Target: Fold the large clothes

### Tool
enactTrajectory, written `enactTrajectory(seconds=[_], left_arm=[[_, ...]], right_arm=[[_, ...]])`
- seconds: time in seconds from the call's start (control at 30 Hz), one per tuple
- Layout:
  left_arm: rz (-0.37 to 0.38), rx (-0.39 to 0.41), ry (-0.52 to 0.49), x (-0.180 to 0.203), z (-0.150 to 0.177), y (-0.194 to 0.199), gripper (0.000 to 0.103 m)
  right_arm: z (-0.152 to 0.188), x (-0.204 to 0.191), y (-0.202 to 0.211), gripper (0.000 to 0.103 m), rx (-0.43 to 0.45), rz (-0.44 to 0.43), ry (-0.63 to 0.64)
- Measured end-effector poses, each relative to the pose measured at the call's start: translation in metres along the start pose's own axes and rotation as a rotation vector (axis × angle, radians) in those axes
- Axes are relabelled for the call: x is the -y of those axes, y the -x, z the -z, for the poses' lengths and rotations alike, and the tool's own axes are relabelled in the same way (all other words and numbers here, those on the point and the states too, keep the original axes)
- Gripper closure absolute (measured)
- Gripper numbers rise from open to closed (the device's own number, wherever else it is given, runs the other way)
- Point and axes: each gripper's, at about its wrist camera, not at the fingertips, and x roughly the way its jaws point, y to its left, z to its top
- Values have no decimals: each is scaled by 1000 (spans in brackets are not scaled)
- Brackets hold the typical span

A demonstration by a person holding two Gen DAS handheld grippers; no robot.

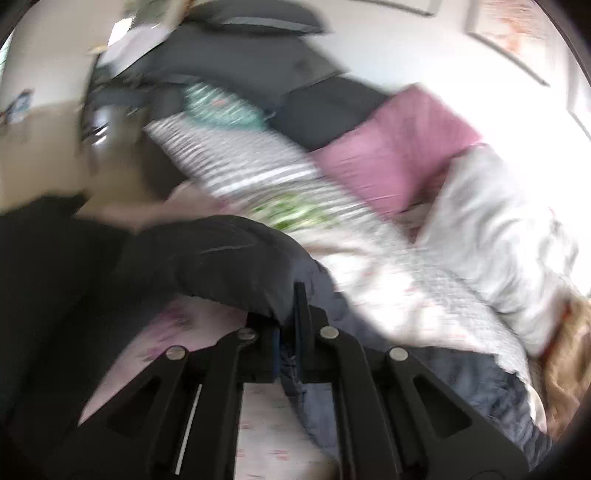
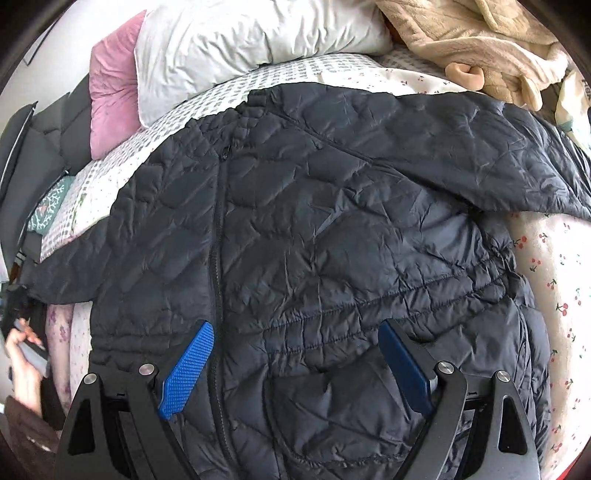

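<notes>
Left tongs (image 1: 290,332): clenched on a fold of the jacket (image 2: 314,240); view blurred.
Jacket: dark, quilted, zipped, spread on the bed (image 2: 546,266); right sleeve cut off.
Right tongs (image 2: 295,350): released, above the hem.
Pillows (image 2: 229,40): partly hidden.

Home bedroom: bed with cherry-print sheet (image 2: 554,288), white pillow (image 2: 236,33), pink cushion (image 2: 110,85), beige plush blanket (image 2: 480,40), framed pictures (image 1: 509,33) on wall.

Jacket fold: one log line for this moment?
left tool: shut on jacket sleeve | right tool: open over jacket hem | jacket: flat on bed, zipped | fold: starting
</notes>
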Motion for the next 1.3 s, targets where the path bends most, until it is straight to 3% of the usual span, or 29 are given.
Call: enactTrajectory(seconds=[0.2,0.4,0.47,0.53,0.63,0.7,0.8,0.93,1.07,1.17,1.23,1.3], left_arm=[[228,8,-148,89,7,38,97],[433,-158,-267,174,65,43,97],[504,-254,-326,202,95,34,97],[528,-337,-387,221,122,23,96],[550,-489,-468,237,170,1,79],[543,-618,-533,237,205,-15,43],[537,-757,-640,236,240,-20,34],[552,-709,-756,221,241,11,34],[538,-633,-701,195,198,31,33],[439,-542,-639,161,163,31,33],[384,-480,-596,138,150,25,33],[327,-472,-550,119,140,10,33]], right_arm=[[-3,1,2,11,6,-10,-16],[-5,7,7,11,19,-7,-36],[-5,9,6,11,13,-7,-40],[-5,11,6,11,10,-7,-42],[-7,15,7,11,12,-2,-51],[-8,19,8,11,13,-3,-61],[-10,23,6,11,10,-8,-73],[-15,22,0,11,12,-56,-82],[-25,10,-9,11,68,-138,-69],[-41,5,-35,12,60,-283,-125],[-51,4,-52,16,65,-321,-158],[-60,-2,-73,19,78,-328,-159]])
